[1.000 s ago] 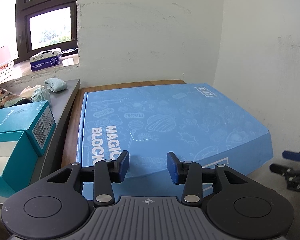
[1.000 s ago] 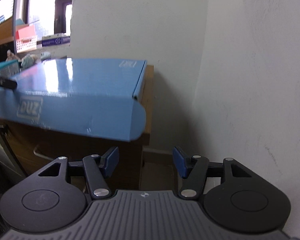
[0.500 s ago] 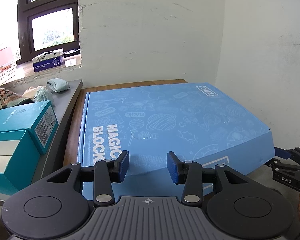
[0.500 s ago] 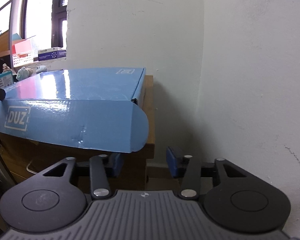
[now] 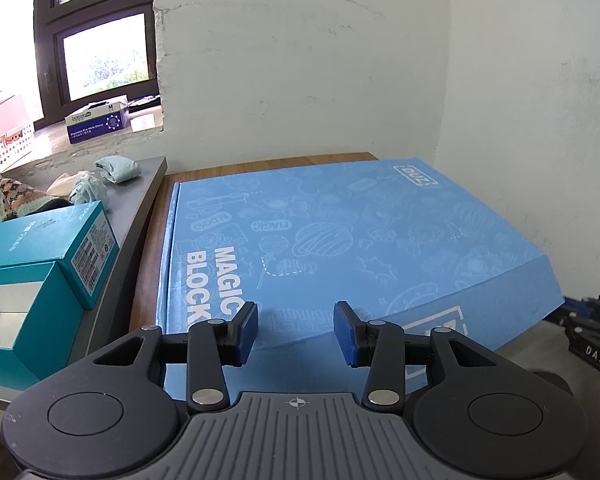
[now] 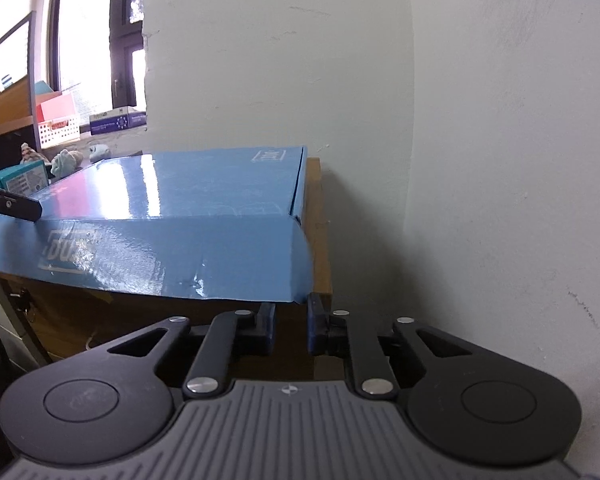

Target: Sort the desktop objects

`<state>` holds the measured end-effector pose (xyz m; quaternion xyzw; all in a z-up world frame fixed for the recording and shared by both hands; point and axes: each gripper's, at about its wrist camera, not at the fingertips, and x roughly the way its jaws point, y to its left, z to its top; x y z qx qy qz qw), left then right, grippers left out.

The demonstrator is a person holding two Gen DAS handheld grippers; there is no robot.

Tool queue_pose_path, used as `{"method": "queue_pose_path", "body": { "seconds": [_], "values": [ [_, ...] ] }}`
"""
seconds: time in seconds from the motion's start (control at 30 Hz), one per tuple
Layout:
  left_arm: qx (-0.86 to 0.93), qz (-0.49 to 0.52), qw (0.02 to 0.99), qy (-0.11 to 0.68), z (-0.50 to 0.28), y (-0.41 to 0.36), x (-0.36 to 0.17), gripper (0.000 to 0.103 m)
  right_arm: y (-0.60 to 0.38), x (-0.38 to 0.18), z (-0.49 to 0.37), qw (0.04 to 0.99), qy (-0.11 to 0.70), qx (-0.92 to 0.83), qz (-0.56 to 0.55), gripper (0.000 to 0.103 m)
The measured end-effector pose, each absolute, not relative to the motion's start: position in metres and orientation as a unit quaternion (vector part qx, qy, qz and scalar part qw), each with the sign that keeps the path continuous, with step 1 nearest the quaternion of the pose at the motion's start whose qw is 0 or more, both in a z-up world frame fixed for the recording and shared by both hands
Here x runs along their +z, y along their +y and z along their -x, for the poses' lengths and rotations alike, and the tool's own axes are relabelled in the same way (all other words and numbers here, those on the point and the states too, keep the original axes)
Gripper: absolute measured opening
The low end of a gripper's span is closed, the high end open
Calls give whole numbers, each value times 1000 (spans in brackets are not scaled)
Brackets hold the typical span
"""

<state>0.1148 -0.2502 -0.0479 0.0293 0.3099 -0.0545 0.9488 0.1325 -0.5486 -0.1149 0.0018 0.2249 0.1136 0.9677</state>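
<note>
Lying flat on a brown wooden desk [image 5: 152, 276] pushed into the corner of two white plastered walls [image 5: 300, 60]: large blue Magic Blocks box [image 5: 340, 236], lid glossy and printed with pale doodles, near flap overhanging the desk's front edge. Adjoining on the left: grey table [image 5: 138, 204], bearing two teal cartons [image 5: 44, 276] and a few balled socks [image 5: 116, 170]. Behind that: dark-framed window [image 5: 100, 52], with a stone sill carrying a blue glove box [image 5: 98, 122] and a white perforated basket [image 5: 14, 144]. Hovering above the near flap: left gripper [image 5: 296, 332], blue pads [image 5: 246, 330] standing wide apart, gripping nothing. Sitting low at the box's front right corner: right gripper [image 6: 291, 328], pads [image 6: 266, 326] drawn close with a narrow gap remaining, just under the flap's lower edge; possibly pinching that edge, though contact not being clear from this low angle. Showing beneath the overhang in the right wrist view: the desk's wooden front. Poking in at the right edge of the left wrist view: black parts of the other tool.
</note>
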Motion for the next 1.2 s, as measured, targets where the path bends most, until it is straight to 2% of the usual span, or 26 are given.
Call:
{"method": "queue_pose_path", "body": {
  "seconds": [0.2, 0.77, 1.0, 1.2],
  "values": [
    [-55, -30, 948, 312, -114, -251, -47, 45, -548, -104, -131, 969, 214, 120, -8, 10],
    [-50, -35, 952, 299, -109, -253, -49, 45, -547, -119, -140, 961, 249, 124, -7, 11],
    [-44, -60, 958, 279, -94, -263, -55, 46, -549, -110, -130, 959, 254, 123, -4, 11],
    [-32, -28, 956, 289, -78, -261, -60, 46, -553, -96, -126, 958, 261, 119, -3, 11]
  ]
}}
